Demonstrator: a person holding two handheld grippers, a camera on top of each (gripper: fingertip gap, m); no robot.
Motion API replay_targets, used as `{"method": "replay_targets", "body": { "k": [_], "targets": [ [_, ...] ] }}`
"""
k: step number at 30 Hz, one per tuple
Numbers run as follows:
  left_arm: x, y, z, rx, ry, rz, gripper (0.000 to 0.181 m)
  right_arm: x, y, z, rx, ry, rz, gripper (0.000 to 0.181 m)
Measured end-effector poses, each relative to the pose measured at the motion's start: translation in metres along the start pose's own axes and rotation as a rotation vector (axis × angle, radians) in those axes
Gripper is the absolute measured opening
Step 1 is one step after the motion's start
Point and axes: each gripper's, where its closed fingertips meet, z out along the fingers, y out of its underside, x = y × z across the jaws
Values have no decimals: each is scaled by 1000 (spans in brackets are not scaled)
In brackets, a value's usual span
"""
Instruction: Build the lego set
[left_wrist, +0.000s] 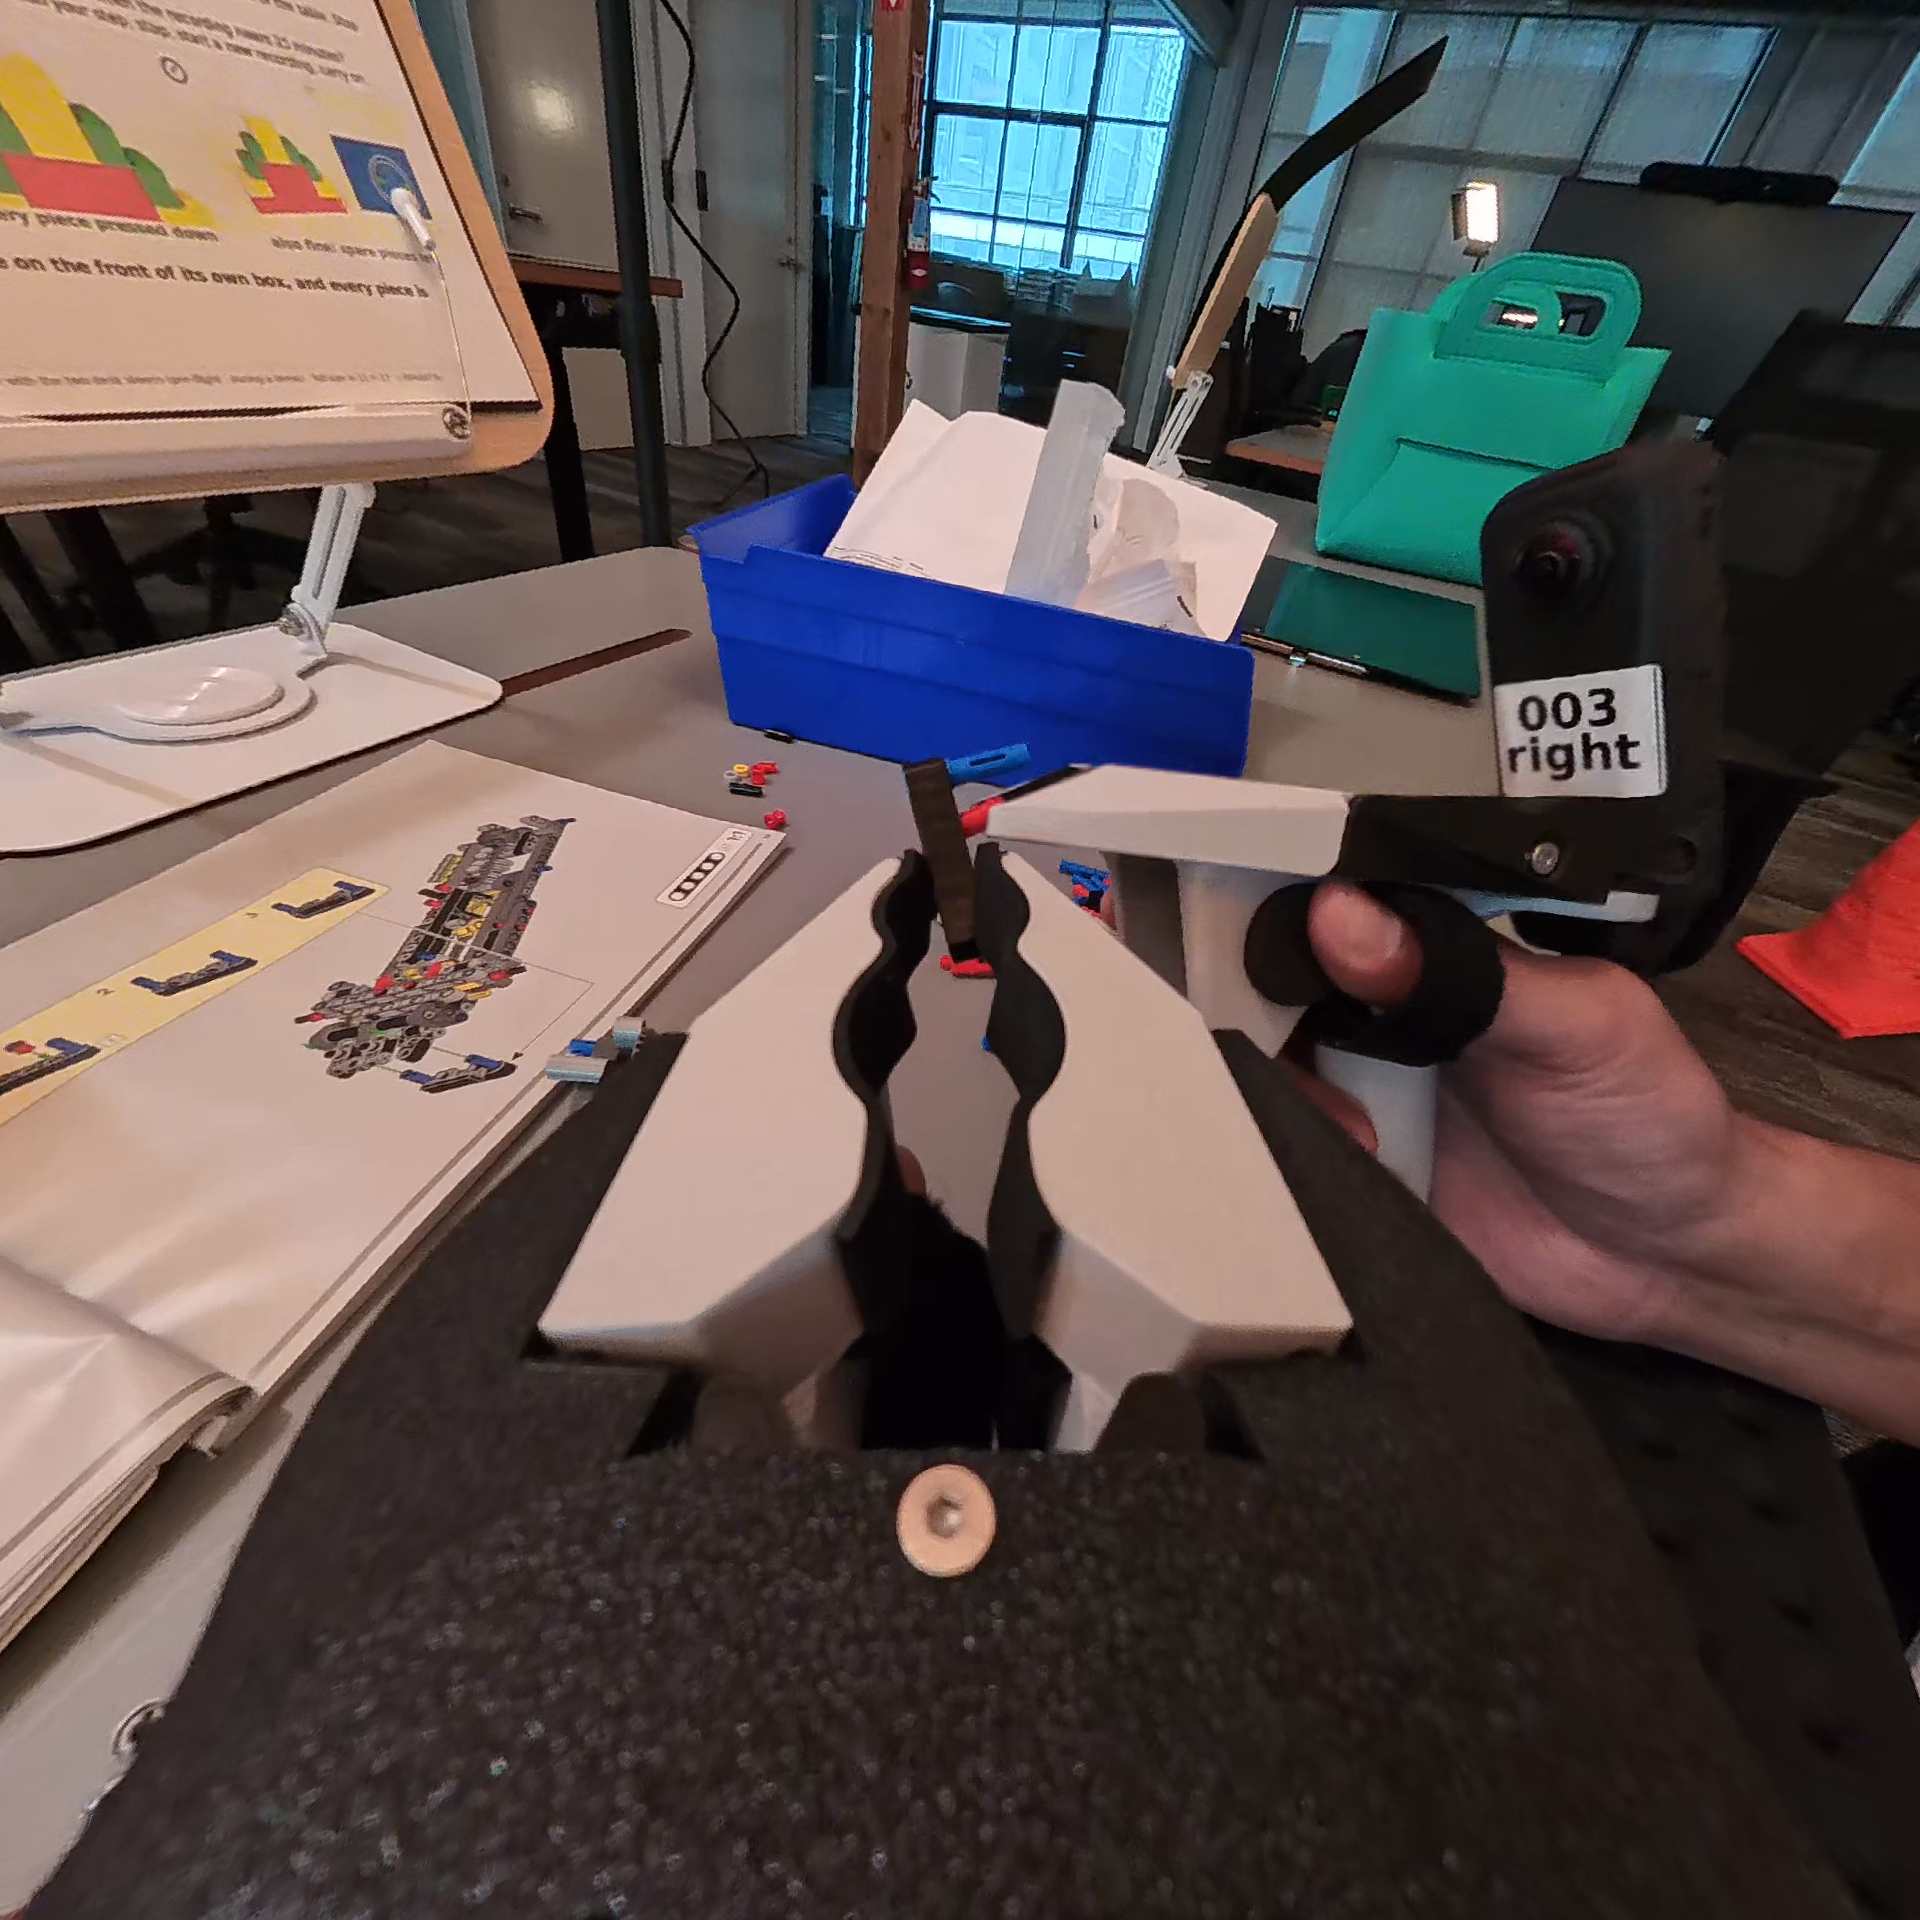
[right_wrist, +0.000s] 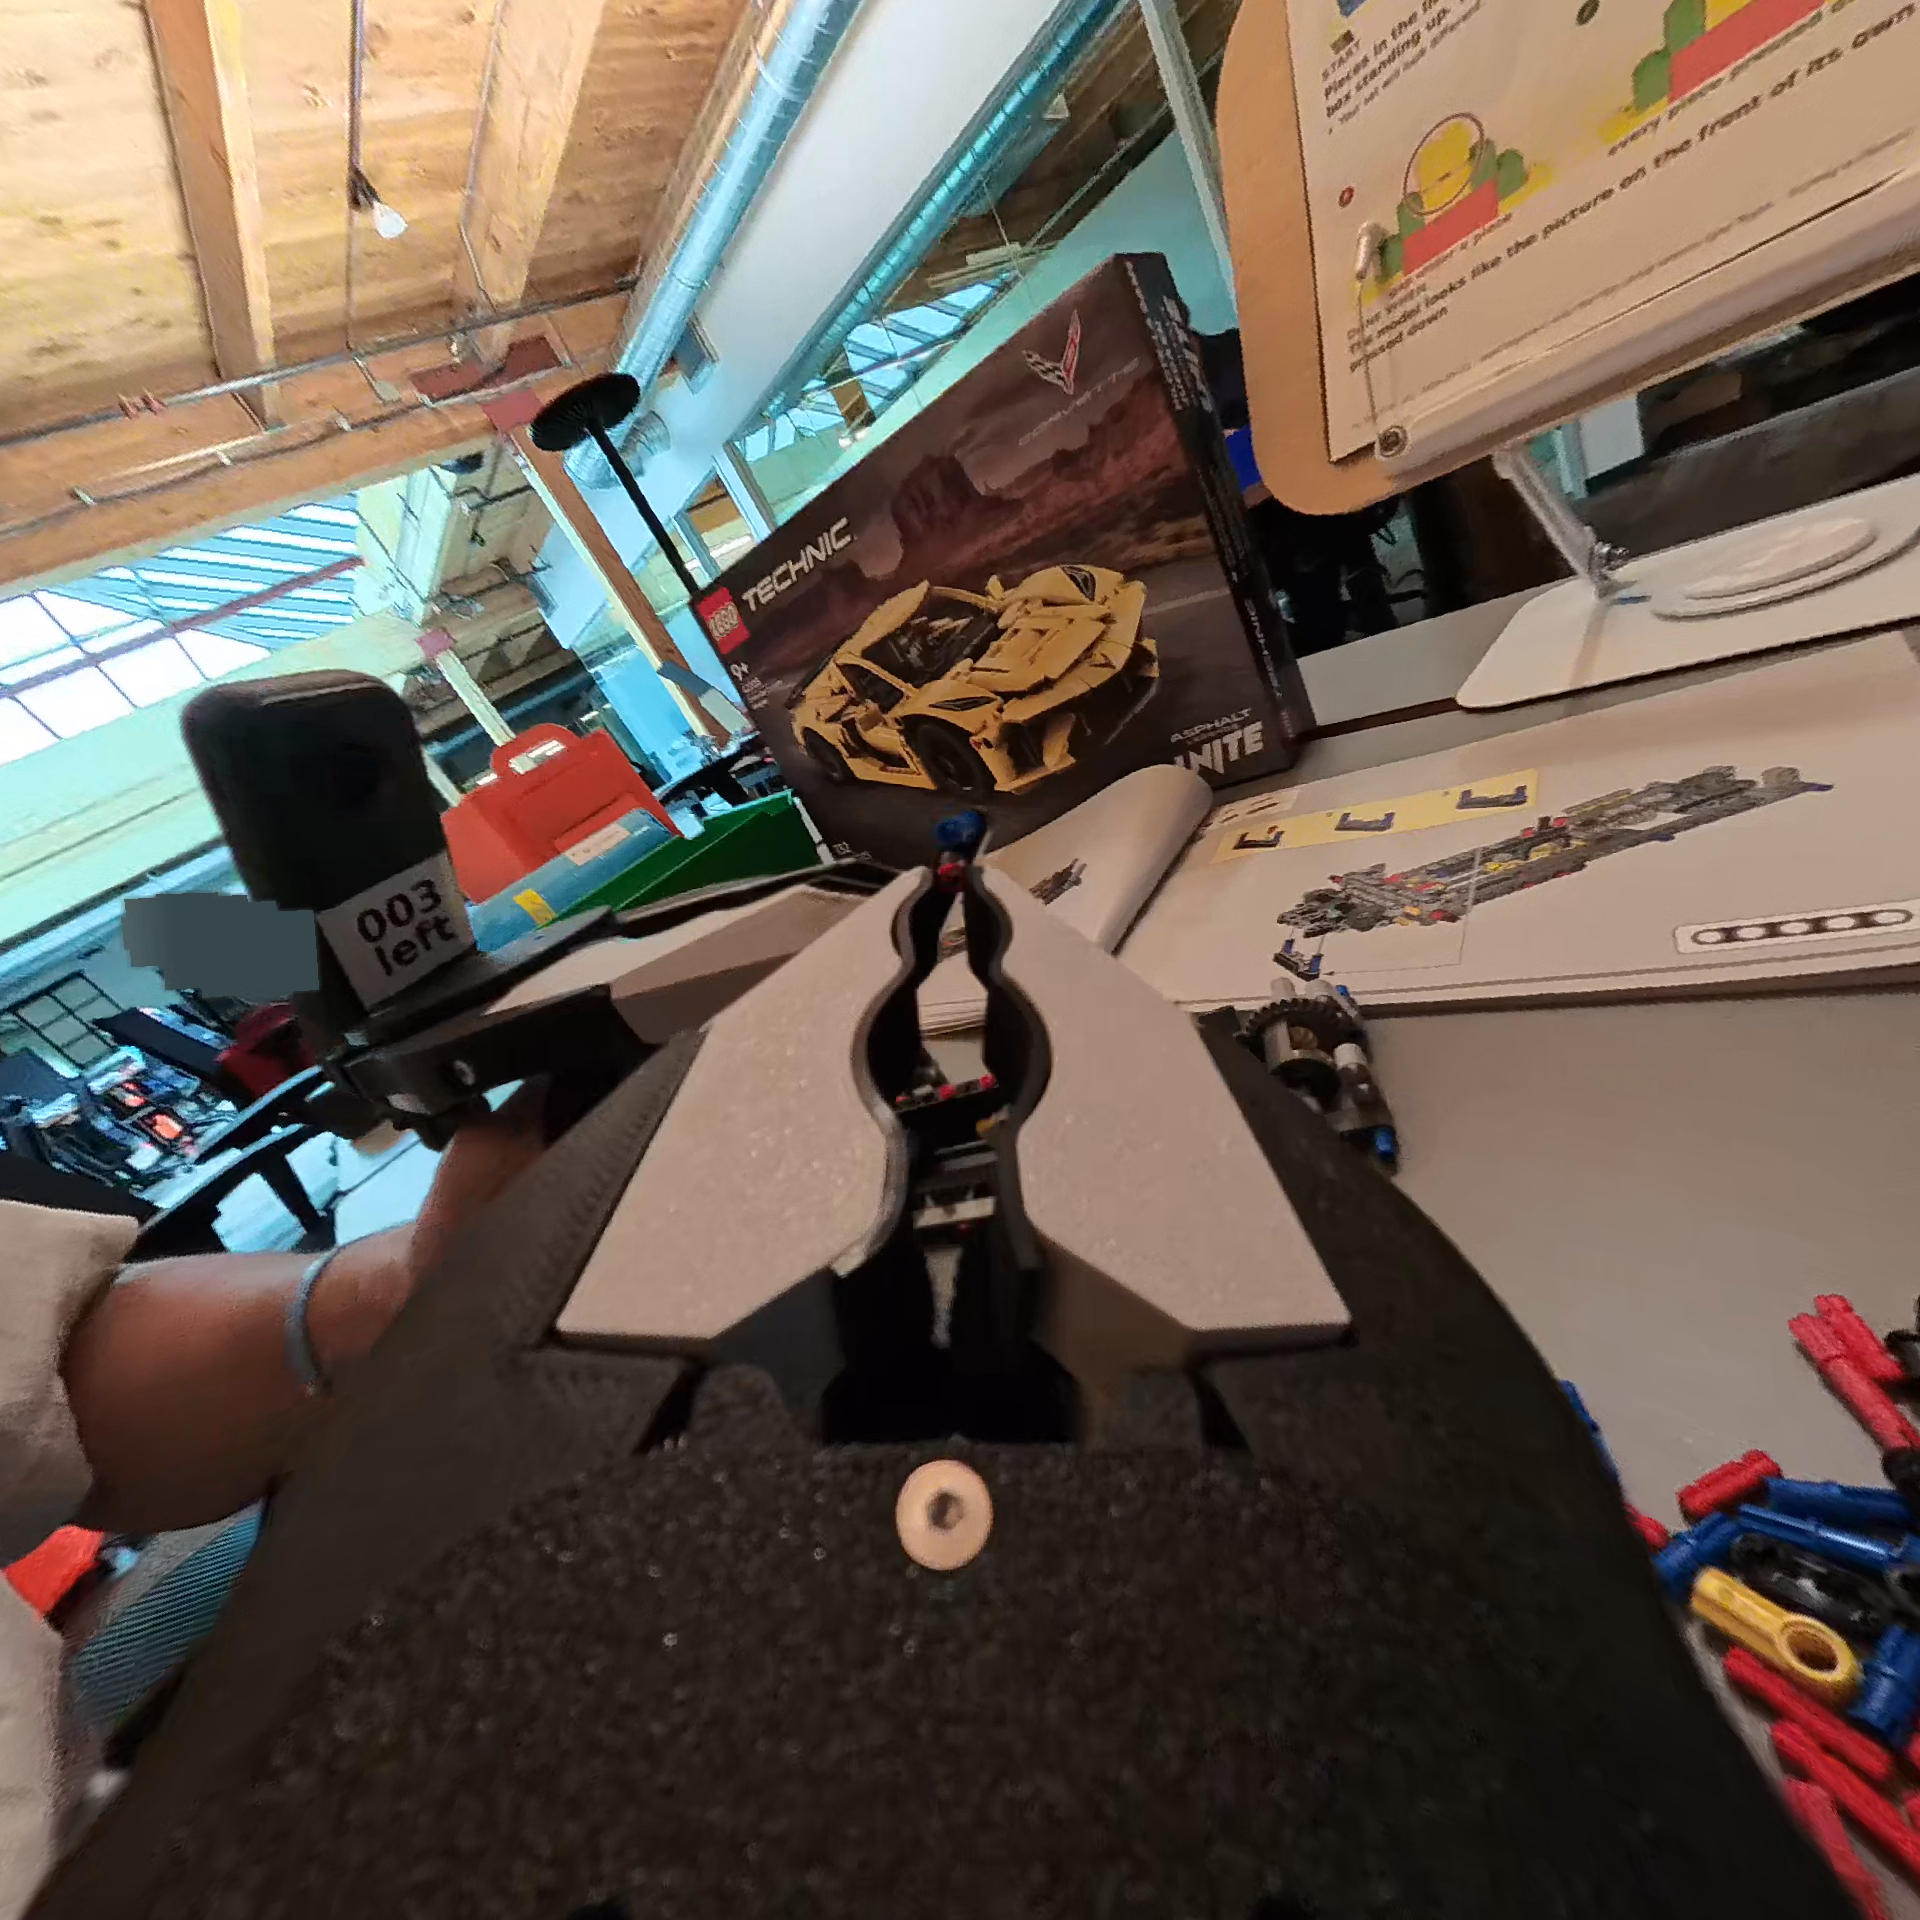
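Observation:
My left gripper is shut on a dark beam and holds it upright above the table. A blue pin sticks out sideways near the beam's top. My right gripper comes in from the right, with its tips against the beam just below the blue pin. In the right wrist view my right gripper is shut on a small red pin, with the blue pin just past its tips. The left gripper shows there at the left, partly hidden.
An open instruction booklet lies at the left, and a blue bin of papers stands behind. The set's box stands at the back. Loose red, blue and yellow pins lie at the right. A small geared sub-assembly sits by the booklet. The tips of both grippers are at nearly the same place.

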Motion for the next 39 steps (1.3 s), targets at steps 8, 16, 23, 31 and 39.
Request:
{"method": "replay_targets", "body": {
  "k": [8, 16, 23, 31, 39],
  "targets": [
    [0, 1, 0, -10, -11, 5, 7, 1, 1, 0, -11, 65, -114, 3],
    [1, 5, 1, -26, -1, -32, 7, 1, 1, 1, -15, 95, -162, 3],
    [1, 5, 1, -18, -2, -24, 7, 2, 4, 2, -34, 82, -122, 3],
    [-4, 9, 1, -63, -137, 388, 7, 3, 7, 1, -67, 81, -68, 3],
    [-16, 78, -47, -624, -6, 214, 7, 22, 20, -28, -243, 155, -164, 3]
  ]
}}
